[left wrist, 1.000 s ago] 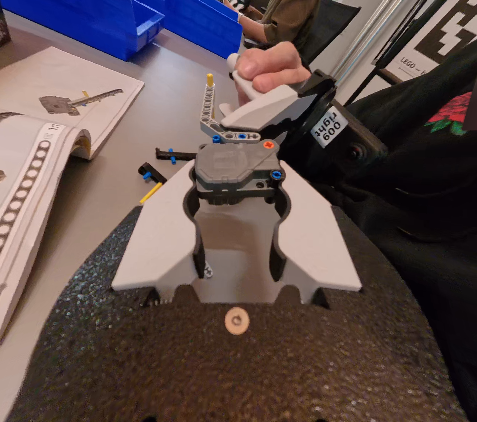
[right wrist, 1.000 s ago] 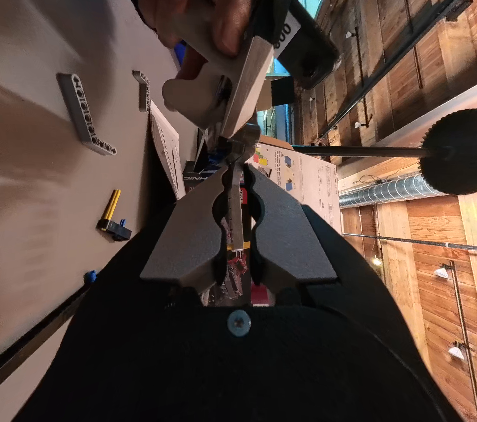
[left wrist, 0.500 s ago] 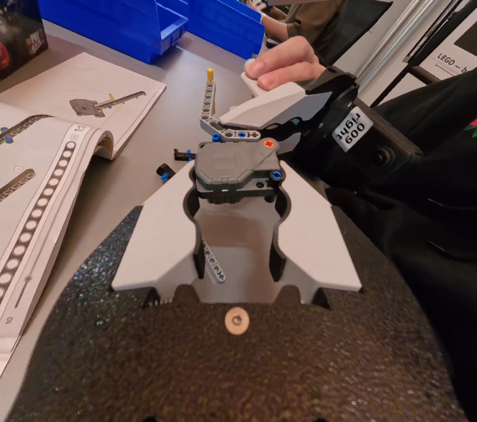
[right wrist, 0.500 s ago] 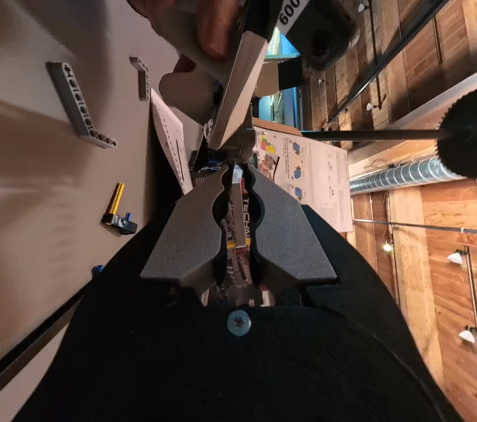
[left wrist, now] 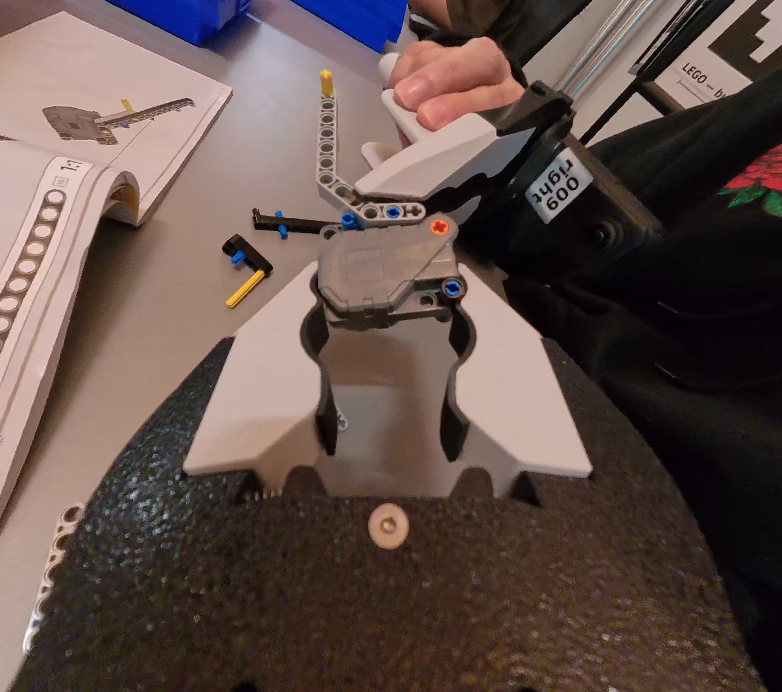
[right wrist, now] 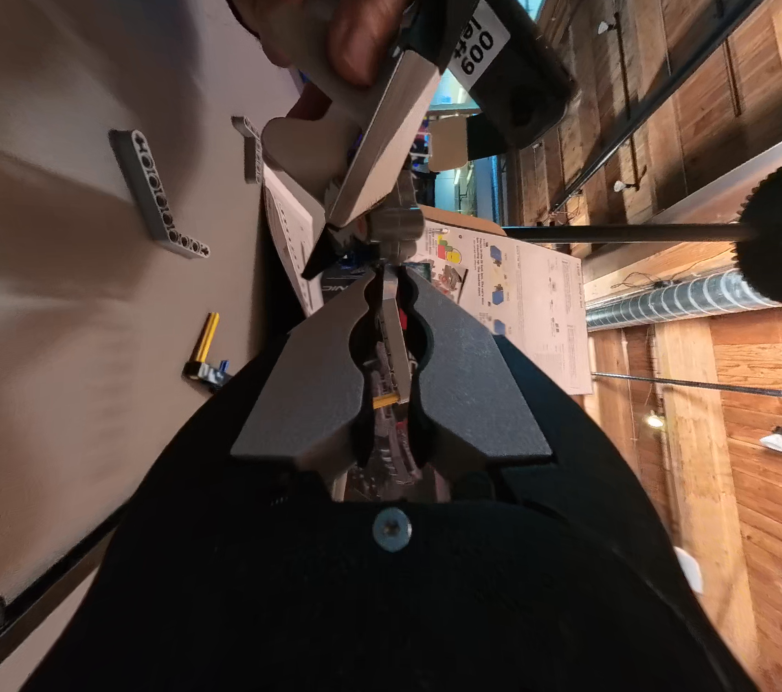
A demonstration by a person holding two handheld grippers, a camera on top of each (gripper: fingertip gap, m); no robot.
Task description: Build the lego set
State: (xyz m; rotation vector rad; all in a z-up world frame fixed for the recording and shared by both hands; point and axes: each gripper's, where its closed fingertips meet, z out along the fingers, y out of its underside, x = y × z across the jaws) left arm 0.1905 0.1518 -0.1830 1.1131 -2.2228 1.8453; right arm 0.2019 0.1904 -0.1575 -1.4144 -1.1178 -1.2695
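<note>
Left gripper (left wrist: 387,291) fingers clamp grey motor block (left wrist: 387,274). Right gripper (right wrist: 387,282) fingers pinch bent grey beam (left wrist: 334,172), now pressed nearer block top than a moment ago, above tabletop (left wrist: 262,49). Joining almost done.

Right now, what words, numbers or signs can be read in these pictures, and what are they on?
I don't copy writing out; this is where it stands.
White sticker on the right gripper: clear print.
White sticker on the left gripper: clear print.
Open instruction booklet: print beside diagrams.
White wall sign: one line, cut off.
Printed sheet: too small.
Dark box: mostly hidden.
</note>
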